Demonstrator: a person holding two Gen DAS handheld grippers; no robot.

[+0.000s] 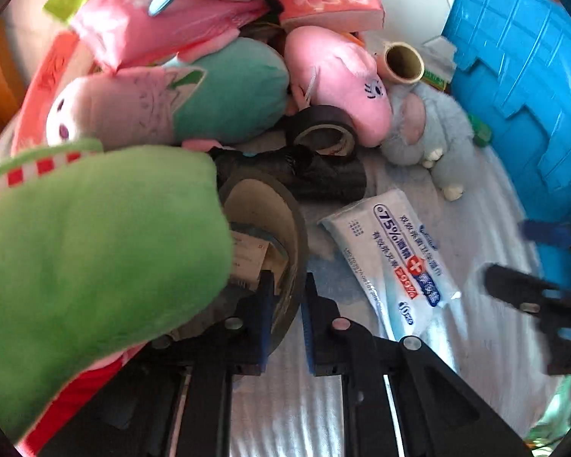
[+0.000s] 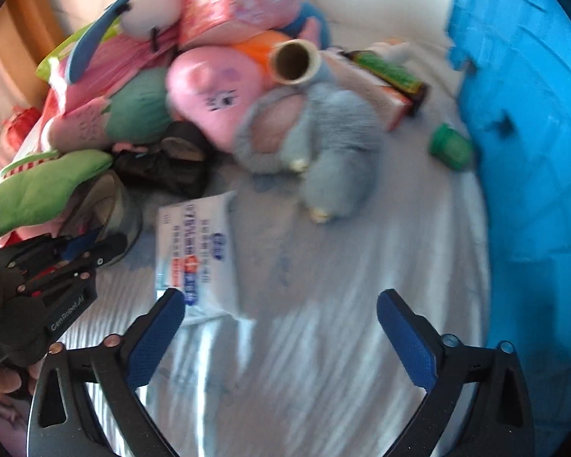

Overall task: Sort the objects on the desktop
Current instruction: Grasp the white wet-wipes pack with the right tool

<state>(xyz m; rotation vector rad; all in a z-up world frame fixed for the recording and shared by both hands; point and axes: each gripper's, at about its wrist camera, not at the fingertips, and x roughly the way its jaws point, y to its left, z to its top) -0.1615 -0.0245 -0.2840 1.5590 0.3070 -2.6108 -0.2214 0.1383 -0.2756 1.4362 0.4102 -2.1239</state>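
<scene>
My left gripper point(image 1: 287, 297) is shut on the wall of a large dark tape roll point(image 1: 270, 205), one pad inside the ring and one outside. The roll lies on the pale striped cloth, half under a green plush point(image 1: 95, 247). The right wrist view shows the same gripper point(image 2: 91, 247) at the left, on that roll point(image 2: 110, 198). My right gripper point(image 2: 281, 304) is open above bare cloth with nothing between its pads. Its left finger is over a corner of a white wet-wipes pack point(image 2: 198, 240), which also lies flat in the left wrist view point(image 1: 396, 259).
A heap of pink, teal and white plush toys and tissue packs fills the back left. A smaller black tape roll point(image 1: 323, 129), a cardboard tube point(image 1: 401, 63) and a grey plush point(image 2: 331, 152) lie mid-cloth. A blue plastic bin point(image 2: 533, 114) stands at the right, a green cap point(image 2: 449, 146) beside it.
</scene>
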